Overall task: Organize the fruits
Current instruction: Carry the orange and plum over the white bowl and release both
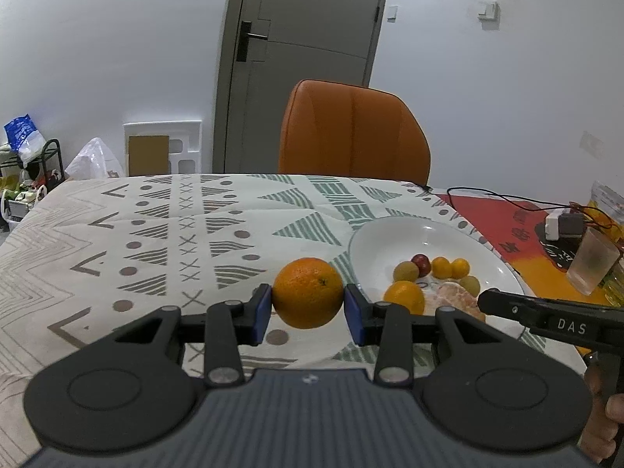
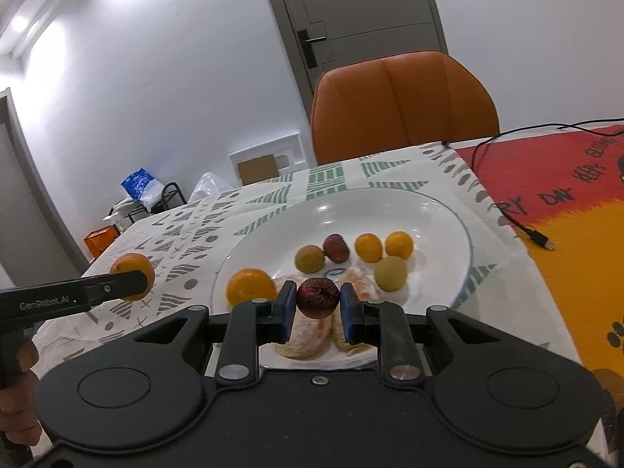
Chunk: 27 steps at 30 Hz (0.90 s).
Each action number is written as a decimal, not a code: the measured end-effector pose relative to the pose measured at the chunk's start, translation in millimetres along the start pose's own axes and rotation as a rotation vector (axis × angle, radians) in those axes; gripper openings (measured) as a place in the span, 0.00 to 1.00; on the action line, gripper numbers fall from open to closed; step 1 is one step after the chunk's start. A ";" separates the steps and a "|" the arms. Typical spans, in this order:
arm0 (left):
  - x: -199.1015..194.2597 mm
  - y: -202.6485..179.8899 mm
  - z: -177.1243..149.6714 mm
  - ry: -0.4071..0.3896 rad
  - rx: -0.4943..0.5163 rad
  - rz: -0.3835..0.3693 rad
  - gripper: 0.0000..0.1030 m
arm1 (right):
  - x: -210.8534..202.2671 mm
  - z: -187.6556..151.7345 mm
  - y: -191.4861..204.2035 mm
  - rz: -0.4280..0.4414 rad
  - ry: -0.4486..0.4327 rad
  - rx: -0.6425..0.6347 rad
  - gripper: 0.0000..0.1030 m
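Left wrist view: left claw (image 1: 308, 308) clamped on an orange (image 1: 307, 292), blue pads pressing both its sides, fruit held off the patterned cloth (image 1: 156, 234) covering the worktop, just left of the white plate (image 1: 390, 234). Right claw enters from the right edge over the plate's near rim.

Right wrist view: right claw (image 2: 318, 308) clenched on a small dark red fruit (image 2: 318, 297), held above the peeled citrus segments (image 2: 308, 337) at the plate's near side. On the plate: a whole orange (image 2: 250, 290) at left, two green-brown fruits (image 2: 309, 259) (image 2: 391, 273), another dark red fruit (image 2: 336, 248), two small yellow-orange fruits (image 2: 368, 247) (image 2: 399, 245). Orange chair (image 2: 401, 105) behind the worktop; black cable (image 2: 518, 226) lies on the red-orange mat (image 2: 565, 253) right of the plate.
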<state>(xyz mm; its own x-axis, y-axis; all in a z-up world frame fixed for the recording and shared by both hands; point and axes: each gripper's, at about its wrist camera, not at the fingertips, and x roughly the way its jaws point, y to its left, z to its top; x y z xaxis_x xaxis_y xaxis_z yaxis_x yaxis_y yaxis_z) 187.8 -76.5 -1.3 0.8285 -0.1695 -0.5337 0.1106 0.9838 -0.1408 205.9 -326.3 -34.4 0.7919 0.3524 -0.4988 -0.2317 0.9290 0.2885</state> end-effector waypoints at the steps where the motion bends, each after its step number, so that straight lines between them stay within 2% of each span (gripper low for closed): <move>1: 0.5 -1.7 0.1 0.000 0.002 -0.002 0.38 | -0.2 0.1 -2.1 -0.004 -0.002 0.004 0.22; 12: 9.6 -17.0 5.6 0.000 0.031 -0.021 0.38 | -3.0 1.6 -20.1 -0.047 -0.022 0.024 0.22; 16: 12.9 -22.4 7.7 -0.001 0.046 -0.027 0.38 | -4.3 2.5 -24.2 -0.073 -0.038 0.022 0.30; 27: 24.2 -35.7 17.8 -0.008 0.072 -0.049 0.38 | -10.6 1.1 -25.1 -0.059 -0.028 0.010 0.34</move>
<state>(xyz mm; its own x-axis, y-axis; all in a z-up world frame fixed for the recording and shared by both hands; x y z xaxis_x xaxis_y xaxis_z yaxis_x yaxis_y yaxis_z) 213.6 -114.7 5.6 0.8254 -0.2175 -0.5210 0.1900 0.9760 -0.1065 203.9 -353.5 -35.4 0.8194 0.2932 -0.4925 -0.1783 0.9470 0.2671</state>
